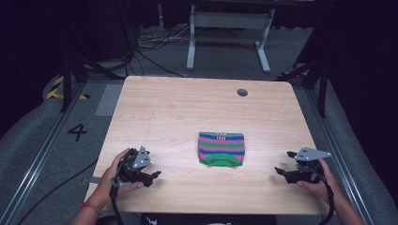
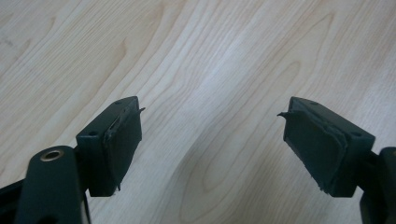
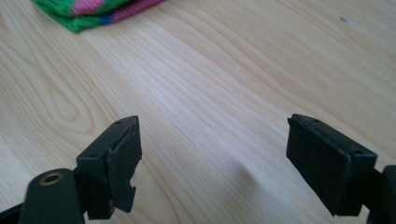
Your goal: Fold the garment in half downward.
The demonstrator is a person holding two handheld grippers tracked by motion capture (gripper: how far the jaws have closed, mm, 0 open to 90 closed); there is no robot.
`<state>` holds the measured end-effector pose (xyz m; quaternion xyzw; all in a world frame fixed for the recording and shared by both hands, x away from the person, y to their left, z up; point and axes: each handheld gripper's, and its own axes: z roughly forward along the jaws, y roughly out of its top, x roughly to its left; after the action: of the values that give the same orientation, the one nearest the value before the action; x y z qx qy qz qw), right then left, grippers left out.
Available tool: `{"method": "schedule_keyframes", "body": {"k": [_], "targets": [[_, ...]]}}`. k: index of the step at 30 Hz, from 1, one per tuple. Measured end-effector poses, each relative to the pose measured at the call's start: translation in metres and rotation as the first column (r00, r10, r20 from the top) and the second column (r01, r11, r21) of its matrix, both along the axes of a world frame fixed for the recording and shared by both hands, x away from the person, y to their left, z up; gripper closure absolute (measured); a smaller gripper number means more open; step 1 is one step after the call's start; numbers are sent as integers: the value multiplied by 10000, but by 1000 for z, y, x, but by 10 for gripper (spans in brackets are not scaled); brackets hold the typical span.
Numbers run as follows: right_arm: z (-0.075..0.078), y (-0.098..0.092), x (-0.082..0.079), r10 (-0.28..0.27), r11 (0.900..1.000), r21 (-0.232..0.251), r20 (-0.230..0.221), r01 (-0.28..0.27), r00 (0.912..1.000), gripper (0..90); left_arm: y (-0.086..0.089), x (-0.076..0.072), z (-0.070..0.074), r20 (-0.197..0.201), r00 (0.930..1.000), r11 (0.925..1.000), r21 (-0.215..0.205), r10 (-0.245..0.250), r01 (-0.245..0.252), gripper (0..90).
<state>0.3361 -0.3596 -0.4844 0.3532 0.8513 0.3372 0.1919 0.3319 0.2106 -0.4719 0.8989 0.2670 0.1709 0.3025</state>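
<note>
A light wooden worktop [image 1: 187, 117] is seen from above in the high view, with a folded striped knitted garment [image 1: 221, 148] laid flat slightly right of the frame's centre. Bands of green, pink and blue run across it, and a green edge borders its lower side. A small label is sewn at its upper edge; the marks on it are too small to be read.

The left claw [image 1: 151, 177] is held by a hand [image 1: 112, 176] at the lower left of the frame, low over the worktop, well apart from the garment. In the left gripper view its jaws are spread wide over bare wood grain, and nothing is held between them. Frayed edges are visible on the pads [image 2: 122, 147].

The right claw [image 1: 283, 169] is held by the other hand [image 1: 324, 180] at the lower right of the frame, its jaws pointing toward the frame's left. In the right gripper view the jaws are likewise spread wide and empty, and a corner of the garment [image 3: 93, 11] is seen at the upper left of that frame, well beyond the jaw tips.

A round dark hole [image 1: 242, 92] is set into the worktop near its far edge. On the grey floor at the left of the frame, the numeral "4" [image 1: 77, 132] is marked in black, and a yellow-and-black hazard strip [image 1: 58, 89] is laid above it.
</note>
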Motion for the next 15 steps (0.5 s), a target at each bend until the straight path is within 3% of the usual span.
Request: {"method": "schedule_keyframes", "body": {"k": [4, 8, 9, 10, 13, 14, 15], "targets": [[-10, -17, -5, -586, 9980, 218, -167, 590, 9981, 178, 14, 0, -6, -130, 9997, 9991, -358, 201, -206, 197], [-18, -25, -6, -938, 9948, 373, -283, 949, 9952, 174, 31, -1, -14, -609, 9968, 9952, -792, 521, -568, 187], [-19, -26, -6, -968, 9938, 515, -299, 982, 9949, 174, 31, -1, -14, -609, 9968, 9952, -792, 521, -568, 185], [-21, -28, -6, -974, 9928, 676, -291, 992, 9948, 171, 37, -1, -18, -908, 9929, 9909, -1032, 772, -865, 183], [-21, -30, -6, -1066, 9905, 827, -460, 1101, 9932, 163, 38, 0, -23, -1092, 9901, 9906, -948, 883, -988, 175], [-22, -31, -5, -1067, 9900, 868, -583, 1115, 9926, 156, 41, 0, -26, -1212, 9875, 9855, -1237, 1010, -1160, 153], [-22, -31, -5, -1067, 9900, 868, -583, 1115, 9926, 156, 41, 0, -26, -1212, 9875, 9855, -1237, 1010, -1160, 146]]}}
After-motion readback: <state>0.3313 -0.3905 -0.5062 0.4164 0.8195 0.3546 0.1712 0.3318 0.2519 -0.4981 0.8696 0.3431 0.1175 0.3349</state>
